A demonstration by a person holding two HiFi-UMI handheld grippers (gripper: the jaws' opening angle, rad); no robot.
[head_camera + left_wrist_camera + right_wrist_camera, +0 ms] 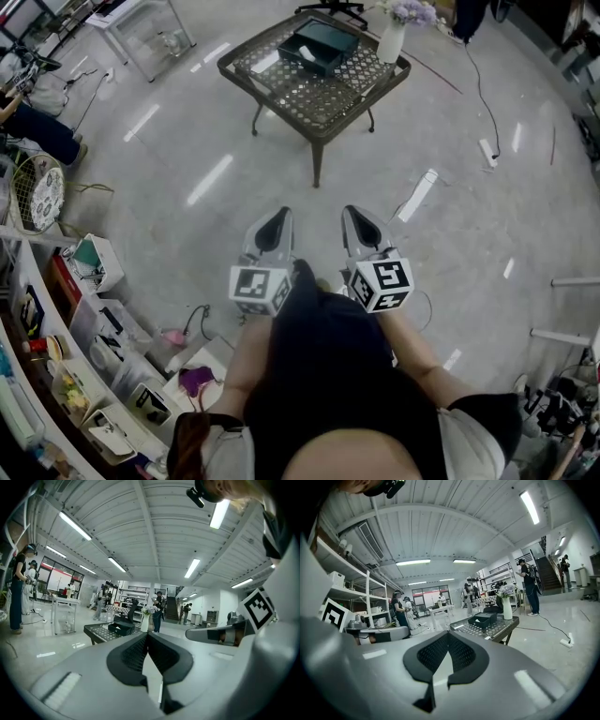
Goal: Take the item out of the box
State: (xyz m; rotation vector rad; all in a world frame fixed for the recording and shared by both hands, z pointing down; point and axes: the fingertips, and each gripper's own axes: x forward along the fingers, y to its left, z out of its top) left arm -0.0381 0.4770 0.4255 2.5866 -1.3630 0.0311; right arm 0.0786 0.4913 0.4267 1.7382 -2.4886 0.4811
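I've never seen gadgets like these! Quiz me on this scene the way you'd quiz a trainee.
1. True or false: the box sits on the floor.
2. What stands beside it on the table? A) a vase of flowers B) a kettle C) a lamp
3. Fill in: the left claw and right claw are both ___, with nothing between their jaws.
Key: 1 false, it is on the table. 2 A. 3 shut.
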